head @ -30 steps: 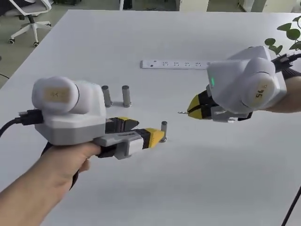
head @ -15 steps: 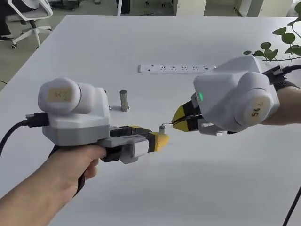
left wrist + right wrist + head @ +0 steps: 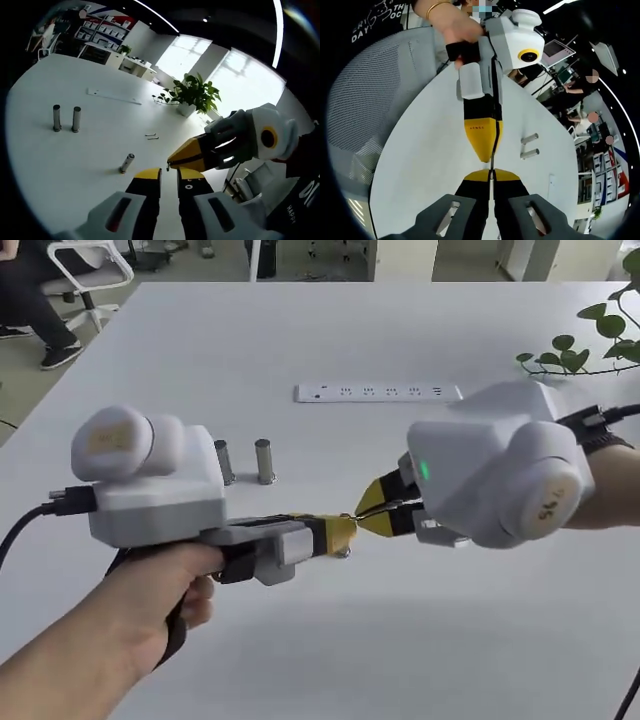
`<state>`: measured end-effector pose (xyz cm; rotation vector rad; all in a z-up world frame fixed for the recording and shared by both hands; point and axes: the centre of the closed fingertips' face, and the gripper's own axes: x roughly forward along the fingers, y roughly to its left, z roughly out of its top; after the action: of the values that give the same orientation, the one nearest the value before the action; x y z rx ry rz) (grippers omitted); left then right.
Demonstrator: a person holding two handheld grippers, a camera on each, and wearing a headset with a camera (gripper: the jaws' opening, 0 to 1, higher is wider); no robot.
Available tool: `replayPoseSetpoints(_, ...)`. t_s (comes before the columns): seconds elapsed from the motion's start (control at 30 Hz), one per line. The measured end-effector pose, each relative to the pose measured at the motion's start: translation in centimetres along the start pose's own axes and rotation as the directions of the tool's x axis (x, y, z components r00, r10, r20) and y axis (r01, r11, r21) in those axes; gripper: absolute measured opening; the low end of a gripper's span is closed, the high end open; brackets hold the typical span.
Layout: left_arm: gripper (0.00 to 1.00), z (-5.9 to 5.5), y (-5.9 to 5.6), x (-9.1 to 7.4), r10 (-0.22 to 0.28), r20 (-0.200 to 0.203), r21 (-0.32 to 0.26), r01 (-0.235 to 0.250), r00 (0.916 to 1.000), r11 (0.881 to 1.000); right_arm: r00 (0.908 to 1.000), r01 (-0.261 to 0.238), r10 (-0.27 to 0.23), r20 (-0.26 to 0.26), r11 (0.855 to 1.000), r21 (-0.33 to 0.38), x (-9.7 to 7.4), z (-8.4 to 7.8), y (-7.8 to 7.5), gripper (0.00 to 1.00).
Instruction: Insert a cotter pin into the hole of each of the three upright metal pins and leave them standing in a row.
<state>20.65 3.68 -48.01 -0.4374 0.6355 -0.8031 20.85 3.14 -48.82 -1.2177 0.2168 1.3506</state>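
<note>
Two grey metal pins (image 3: 222,462) (image 3: 264,461) stand side by side on the white table; they are the pins (image 3: 56,117) (image 3: 76,119) in the left gripper view. A third pin (image 3: 127,163) shows slanted on the table left of my left jaws; I cannot tell whether it stands. My right gripper (image 3: 365,512) (image 3: 491,175) is shut on a thin cotter pin (image 3: 492,165). Its free end meets the yellow tips of my left gripper (image 3: 342,532) (image 3: 170,175), whose jaws stand together with nothing seen between them. Two more cotter pins (image 3: 151,135) lie on the table.
A white power strip (image 3: 378,392) lies across the table behind the pins. A potted plant (image 3: 585,345) reaches in at the far right edge. An office chair (image 3: 85,270) and a seated person are beyond the table's far left corner.
My left jaws have gone from open to together. The right gripper has moved left and down with the cotter pin until it meets the left tips. The left tips now hide the third pin.
</note>
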Motion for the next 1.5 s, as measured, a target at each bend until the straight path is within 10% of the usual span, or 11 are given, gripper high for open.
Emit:
replayPoseSetpoints(0.53, 0.01, 0.0, -0.4, -0.1, -0.046, 0.036, -0.083, 0.049, 0.9983, 0.995, 0.9999, 0.011, -0.01, 0.012, 1.0, -0.016, -0.5, 0.7, 0.3, 0.0)
replayPoseSetpoints(1.2, 0.0, -0.2, 0.0, -0.5, -0.011, 0.01, 0.126, 0.009, 0.9999, 0.992, 0.9987, -0.005, 0.0, 0.051, 0.996, 0.09, -0.3, 0.8, 0.4, 0.05)
replayPoseSetpoints(1.33, 0.0, -0.6, 0.4, -0.7, 0.014, -0.022, 0.226, -0.008, 0.9997, 0.974, 0.9939, -0.061, 0.038, 0.103, 0.972, 0.226, -0.7, 0.7, 0.8, 0.07)
replayPoseSetpoints(1.5, 0.0, -1.6, 0.4, -0.7, 0.015, -0.066, 0.317, 0.006, 0.9977, 0.948, 0.9769, -0.154, 0.082, 0.198, 0.909, 0.388, -1.1, 1.0, 1.3, 0.09)
